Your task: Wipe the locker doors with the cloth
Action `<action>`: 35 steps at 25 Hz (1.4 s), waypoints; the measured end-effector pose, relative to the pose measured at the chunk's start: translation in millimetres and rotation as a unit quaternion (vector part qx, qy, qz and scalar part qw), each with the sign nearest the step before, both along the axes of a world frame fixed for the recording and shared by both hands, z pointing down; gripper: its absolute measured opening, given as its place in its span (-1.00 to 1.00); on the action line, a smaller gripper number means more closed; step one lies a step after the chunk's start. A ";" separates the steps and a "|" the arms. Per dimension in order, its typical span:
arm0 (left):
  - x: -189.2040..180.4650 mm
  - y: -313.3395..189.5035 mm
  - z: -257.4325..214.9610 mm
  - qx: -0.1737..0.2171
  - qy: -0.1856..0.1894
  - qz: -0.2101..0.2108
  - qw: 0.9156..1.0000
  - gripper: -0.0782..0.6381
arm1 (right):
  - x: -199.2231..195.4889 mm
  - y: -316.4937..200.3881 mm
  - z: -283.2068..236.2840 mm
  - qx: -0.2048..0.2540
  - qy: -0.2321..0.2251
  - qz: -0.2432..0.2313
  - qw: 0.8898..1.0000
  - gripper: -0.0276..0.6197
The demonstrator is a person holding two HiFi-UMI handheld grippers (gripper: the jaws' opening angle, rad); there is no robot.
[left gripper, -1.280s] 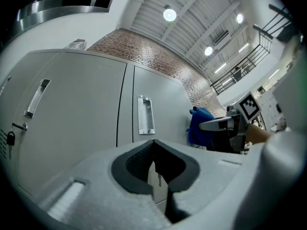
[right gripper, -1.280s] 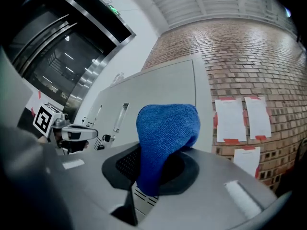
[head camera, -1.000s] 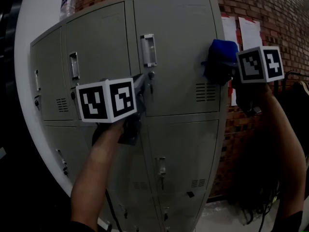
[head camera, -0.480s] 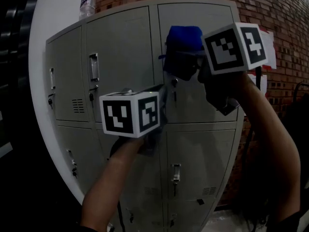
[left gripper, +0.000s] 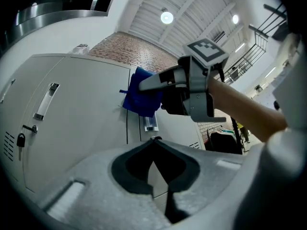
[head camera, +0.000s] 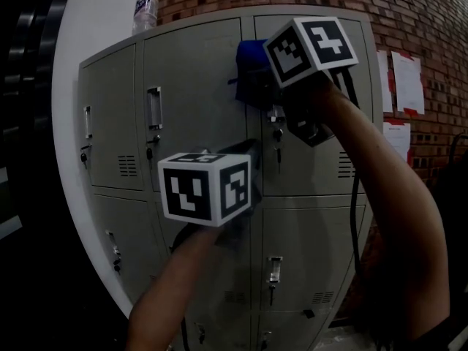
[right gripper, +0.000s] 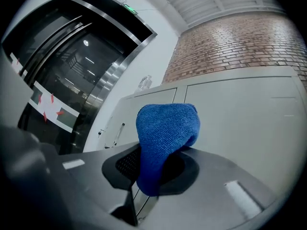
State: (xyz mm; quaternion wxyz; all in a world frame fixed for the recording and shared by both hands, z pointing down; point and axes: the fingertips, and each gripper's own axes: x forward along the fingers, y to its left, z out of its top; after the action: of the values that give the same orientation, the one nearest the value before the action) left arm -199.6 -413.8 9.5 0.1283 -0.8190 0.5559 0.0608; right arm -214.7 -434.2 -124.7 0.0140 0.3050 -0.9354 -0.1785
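Observation:
A bank of grey lockers (head camera: 197, 86) stands against a brick wall. My right gripper (head camera: 257, 75) is shut on a blue cloth (head camera: 247, 57) and holds it against the top row, near the seam between the middle and right doors. In the right gripper view the blue cloth (right gripper: 165, 131) bulges out from between the jaws of the right gripper (right gripper: 152, 178). My left gripper (head camera: 247, 156) hovers lower, in front of the same doors, shut and empty. From the left gripper (left gripper: 153, 140) view the cloth (left gripper: 141, 97) and the right gripper (left gripper: 184, 92) are above.
A water bottle (head camera: 145, 9) stands on top of the lockers. The doors carry handles (head camera: 154, 108) and locks with keys (head camera: 277, 143). Papers (head camera: 406, 79) hang on the brick wall to the right. A white pillar (head camera: 95, 20) rises behind the lockers at left.
My right gripper has carried the cloth leftward and upward across the top right door, from its right edge to the seam. The left gripper has stayed about where it was.

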 end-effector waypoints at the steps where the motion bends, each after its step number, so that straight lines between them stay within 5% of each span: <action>1: 0.7 -0.7 -0.1 0.000 -0.001 0.000 1.000 -0.77 | 1.9 -2.2 -2.1 -0.001 -0.001 0.004 1.000 -0.71; 8: 7.1 -6.4 -1.9 0.001 0.002 0.005 1.000 -0.77 | 36.1 -11.9 -12.4 0.000 -0.013 0.025 1.000 -0.71; 27: 22.0 -11.3 -9.1 0.008 0.000 0.023 1.000 -0.77 | 206.9 -51.8 -17.6 -0.024 -0.058 0.145 0.987 -0.71; 35: 16.8 -15.9 -3.7 0.002 0.004 0.029 1.000 -0.77 | 228.5 -57.0 -14.7 -0.031 -0.063 0.164 0.984 -0.71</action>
State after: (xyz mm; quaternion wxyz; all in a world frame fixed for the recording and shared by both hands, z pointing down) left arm -182.9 -429.7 5.8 0.1254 -0.8341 0.5327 0.0691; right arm 13.8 -491.2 -139.4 -0.0065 0.4639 -0.8769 -0.1254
